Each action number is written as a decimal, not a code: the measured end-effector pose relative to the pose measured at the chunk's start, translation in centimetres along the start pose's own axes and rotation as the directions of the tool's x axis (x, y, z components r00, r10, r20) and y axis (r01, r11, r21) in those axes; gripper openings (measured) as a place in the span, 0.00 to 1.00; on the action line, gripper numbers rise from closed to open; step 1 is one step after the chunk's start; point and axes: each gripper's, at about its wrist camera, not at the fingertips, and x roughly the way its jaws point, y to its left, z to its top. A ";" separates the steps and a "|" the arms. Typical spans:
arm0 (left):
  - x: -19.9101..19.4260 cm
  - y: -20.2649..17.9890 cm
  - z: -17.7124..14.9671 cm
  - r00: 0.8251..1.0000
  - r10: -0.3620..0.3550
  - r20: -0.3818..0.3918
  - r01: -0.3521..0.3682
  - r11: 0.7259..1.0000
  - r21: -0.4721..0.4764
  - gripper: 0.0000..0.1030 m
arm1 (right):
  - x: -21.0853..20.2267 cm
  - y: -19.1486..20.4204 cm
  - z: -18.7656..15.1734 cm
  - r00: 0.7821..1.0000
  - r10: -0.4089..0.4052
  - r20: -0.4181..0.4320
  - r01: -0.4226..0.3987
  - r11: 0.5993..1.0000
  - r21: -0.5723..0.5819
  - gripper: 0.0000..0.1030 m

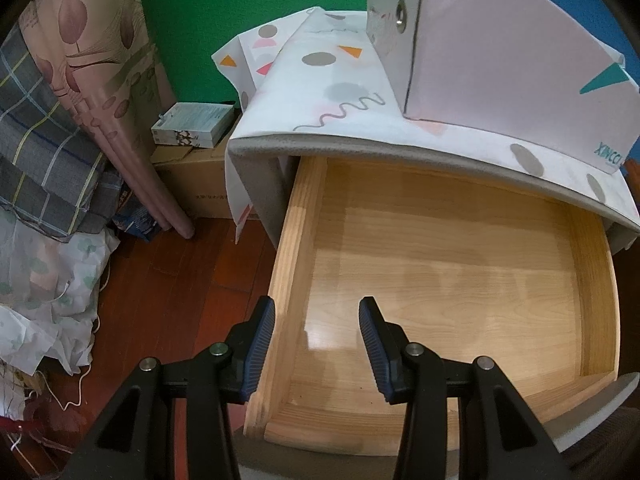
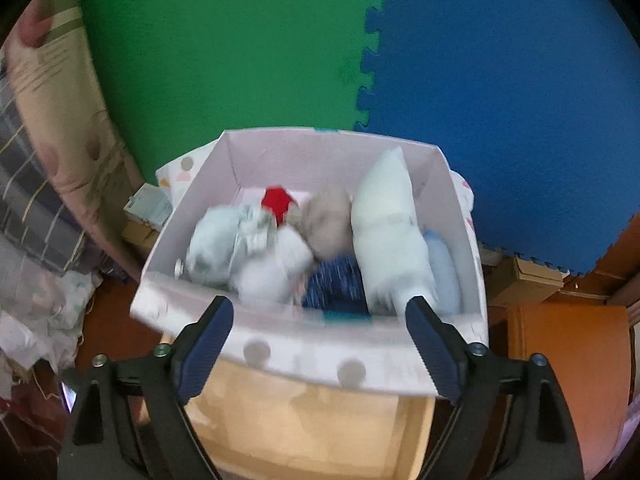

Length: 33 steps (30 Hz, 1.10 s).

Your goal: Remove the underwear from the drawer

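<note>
— Since the wooden drawer [image 1: 440, 264] stands pulled out and bare as far as the left wrist view shows, where is the underwear?

— Not in the drawer, I'd judge. Going left to right: the left gripper [image 1: 317, 346] hangs over the drawer's near left corner, jaws apart, nothing between them. The right gripper [image 2: 320, 350] is also spread wide and empty, facing the white box [image 2: 308, 356] on the cabinet top above the drawer.

— And inside that box?

— Rolled bundles of underwear [image 2: 280, 248], blurred: pale grey-white ones at left, a red piece behind, a beige roll in the middle, dark blue in front, a long white roll and light blue at right.

— So what's the step?

— Likely the removal is finished; next, confirm the drawer's hidden back holds nothing.
</note>
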 end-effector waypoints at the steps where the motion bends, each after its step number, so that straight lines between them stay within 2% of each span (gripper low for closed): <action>1: -0.1 -0.1 -0.1 1.000 -0.004 0.000 0.004 1.000 0.002 0.43 | -0.6 -0.2 -1.5 1.000 -0.002 0.004 0.002 1.000 -0.003 0.87; 6: -1.3 -0.7 -0.6 1.000 -0.014 0.028 0.014 1.000 0.016 0.43 | -1.0 -1.6 -9.2 0.999 -0.044 -0.013 0.044 0.999 -0.006 0.88; 10: -2.7 -1.1 -2.0 0.996 -0.077 0.044 0.076 0.997 0.013 0.43 | 0.6 -2.7 -14.4 0.997 -0.039 -0.060 0.042 0.998 0.046 0.88; 15: -3.9 -2.8 -3.7 0.994 -0.081 0.067 0.076 0.995 0.069 0.43 | 3.0 -3.1 -19.1 0.994 -0.042 -0.096 0.050 0.996 0.080 0.88; 22: -4.2 -4.8 -5.0 0.995 -0.083 0.062 0.074 0.988 0.136 0.43 | 3.8 -2.3 -21.4 0.997 -0.027 -0.079 0.031 0.998 0.050 0.93; 33: -4.1 -4.6 -4.9 0.994 -0.084 0.063 0.077 0.991 0.110 0.43 | 5.3 -3.2 -22.7 0.992 0.012 -0.122 0.004 0.992 0.130 0.94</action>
